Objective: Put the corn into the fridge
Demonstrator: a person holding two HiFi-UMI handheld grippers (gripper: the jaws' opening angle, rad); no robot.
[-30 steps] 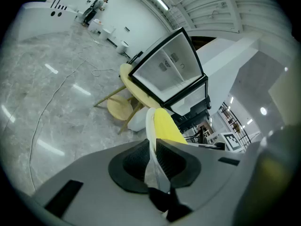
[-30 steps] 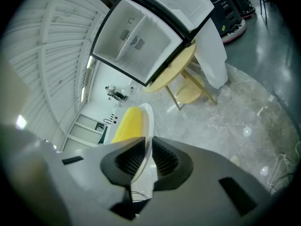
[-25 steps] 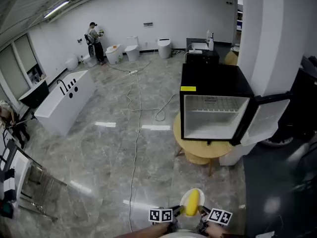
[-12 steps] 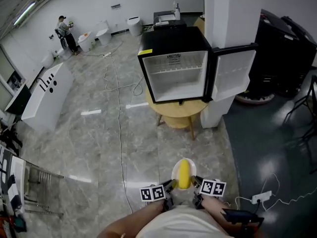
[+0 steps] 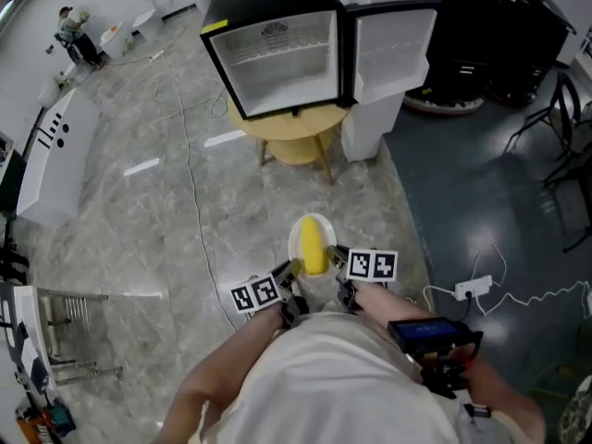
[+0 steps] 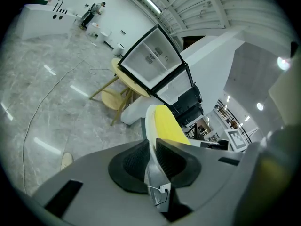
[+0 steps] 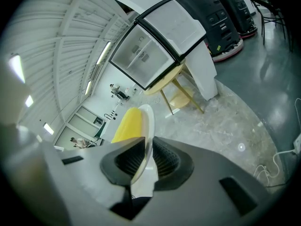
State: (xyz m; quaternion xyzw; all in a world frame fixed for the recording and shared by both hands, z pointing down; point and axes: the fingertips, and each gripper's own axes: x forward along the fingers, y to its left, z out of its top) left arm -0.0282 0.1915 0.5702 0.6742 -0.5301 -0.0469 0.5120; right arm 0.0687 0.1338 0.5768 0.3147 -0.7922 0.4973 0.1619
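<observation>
A yellow corn cob (image 5: 313,244) lies on a small white plate (image 5: 298,236) held out in front of the person. My left gripper (image 5: 295,268) is shut on the plate's left rim (image 6: 149,126), and my right gripper (image 5: 336,254) is shut on its right rim (image 7: 147,126). The corn (image 6: 168,122) (image 7: 127,124) shows beyond the jaws in both gripper views. Ahead stands a small black fridge (image 5: 277,40) with its door (image 5: 388,37) swung open to the right. Its white inside (image 5: 282,58) looks bare.
The fridge rests on a round wooden table (image 5: 291,132) beside a white pillar (image 5: 375,118). A cable (image 5: 190,155) runs along the grey marble floor. A power strip with white cords (image 5: 476,289) lies at the right. A person (image 5: 74,35) stands far off at the back left.
The view has swung so the fridge now sits closer, at the top centre. The plate with the corn has travelled forward with both grippers, still gripped the same way.
</observation>
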